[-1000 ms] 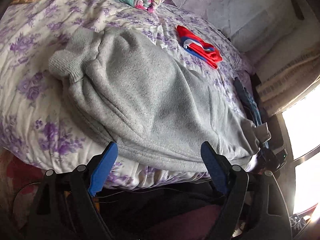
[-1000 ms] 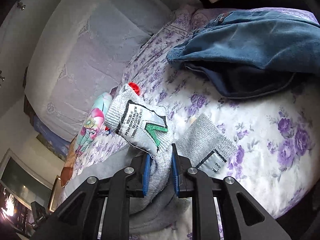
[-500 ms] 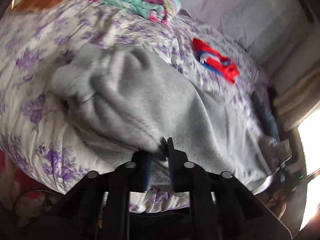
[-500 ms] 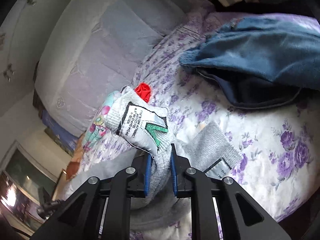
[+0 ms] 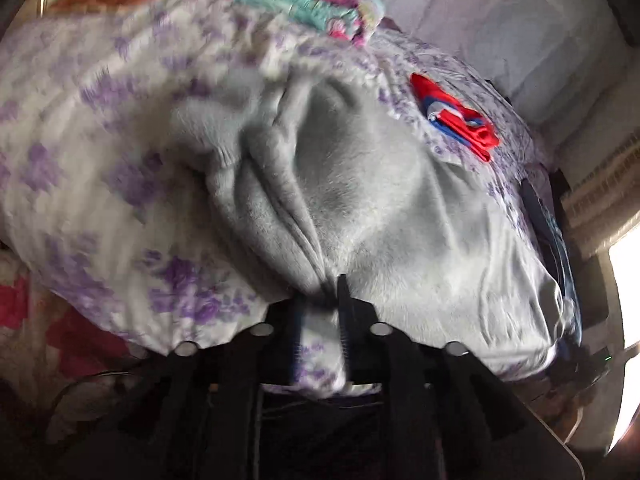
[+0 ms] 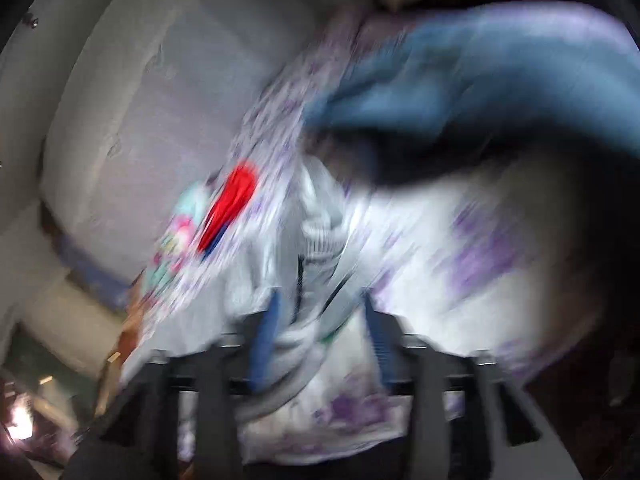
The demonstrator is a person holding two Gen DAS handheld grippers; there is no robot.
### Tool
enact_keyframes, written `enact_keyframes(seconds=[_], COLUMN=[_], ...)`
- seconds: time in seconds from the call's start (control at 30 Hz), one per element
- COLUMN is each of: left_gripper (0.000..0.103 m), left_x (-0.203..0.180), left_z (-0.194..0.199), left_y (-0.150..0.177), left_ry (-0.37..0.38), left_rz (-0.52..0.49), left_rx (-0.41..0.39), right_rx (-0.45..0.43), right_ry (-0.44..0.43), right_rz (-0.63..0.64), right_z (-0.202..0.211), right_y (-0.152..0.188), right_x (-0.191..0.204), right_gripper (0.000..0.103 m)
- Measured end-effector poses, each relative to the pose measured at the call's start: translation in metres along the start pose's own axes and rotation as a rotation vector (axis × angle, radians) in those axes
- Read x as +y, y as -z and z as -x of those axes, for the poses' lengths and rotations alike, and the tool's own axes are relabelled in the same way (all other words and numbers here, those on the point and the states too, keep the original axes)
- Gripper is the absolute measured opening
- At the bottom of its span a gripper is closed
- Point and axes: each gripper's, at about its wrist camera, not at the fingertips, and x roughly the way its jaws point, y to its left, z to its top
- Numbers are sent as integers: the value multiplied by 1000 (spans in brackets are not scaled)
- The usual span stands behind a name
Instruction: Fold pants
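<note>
Grey fleece pants (image 5: 360, 184) spread on floral bed cover (image 5: 80, 184), long axis running from near left up toward far right. Left gripper (image 5: 320, 296) clamped on bunched near edge, jaws easing apart. Right gripper (image 6: 320, 312) opening, pads off the cloth between them. Left nearer the fold line. One pants, two grippers, one red item (image 5: 456, 120), one blue garment (image 6: 480, 80).

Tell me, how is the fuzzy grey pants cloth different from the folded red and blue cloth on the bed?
The fuzzy grey pants are big and bunched; the folded red and blue cloth is small and flat. A gripper pinches the grey pants; nothing touches the red cloth. Both lie on the purple-flowered bedspread.
</note>
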Motion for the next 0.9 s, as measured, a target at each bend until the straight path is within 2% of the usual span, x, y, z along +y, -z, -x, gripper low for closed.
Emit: enact_keyframes(seconds=[0.03,0.1,0.13,0.17,0.2,0.23,0.3,0.33,0.4,0.43,0.47,0.5,0.53,0.57,0.6,0.63,0.67,0.7,0.73,0.77,0.8,0.87,0.9], left_gripper=[20,24,26,33,41,45,58,58,57,57,43,17,6,2,2,2,1,5,11,34,65,83,83], left_x=[-6,-15,-23,-32,-46,-56,-85,-95,-103,-93,-81,-66,-50,-41,-32,-26,-28,-34,-47,-58,-70,-93,-99], left_z=[15,40,54,64,69,69,49,35,-6,-39,-61,-76,-72,-67,-63,-56,-51,-47,-42,-38,-34,-26,-28], left_y=[0,-1,-3,-6,-10,-12,-20,-21,-21,-19,-13,-6,0,2,3,1,-1,-2,-2,-1,0,3,2], left_ry=[-19,-24,-18,-4,27,47,94,106,37,5,-14,-27,-23,-8,41,75,77,66,34,21,17,-20,-34], left_rz=[-33,-72,-90,-104,-126,-144,-187,-204,-220,-194,-164,-135,-123,-109,-75,-46,-56,-89,-143,-186,-232,-318,-345], left_rx=[-23,-68,-104,-131,-154,-164,-151,-134,-74,7,74,108,69,73,97,113,116,113,94,71,43,-58,-76], right_rx=[-71,-168,-203,-198,-176,-149,-69,-32,101,163,197,168,162,163,162,157,152,159,189,220,260,362,426], right_ry=[67,108,82,44,-21,-69,-102,-84,34,107,98,49,25,29,52,75,45,-13,-81,-127,-181,-266,-309], right_rz=[44,132,198,229,259,282,317,315,267,235,184,191,201,194,189,213,252,318,416,481,546,631,661], right_z=[20,43,51,51,46,38,5,-10,-54,-71,-82,-78,-72,-64,-60,-57,-60,-66,-78,-88,-104,-146,-173], right_y=[-7,-14,-17,-20,-23,-26,-30,-30,-27,-23,-16,-15,-15,-18,-22,-28,-33,-36,-38,-34,-31,-19,-12], right_x=[9,30,49,61,75,86,101,101,80,62,34,28,23,24,32,50,66,87,126,154,185,240,264], right_gripper=[55,55,55,55,56,56,56,56,54,52,43,39,39,42,51,54,56,56,56,56,56,56,56])
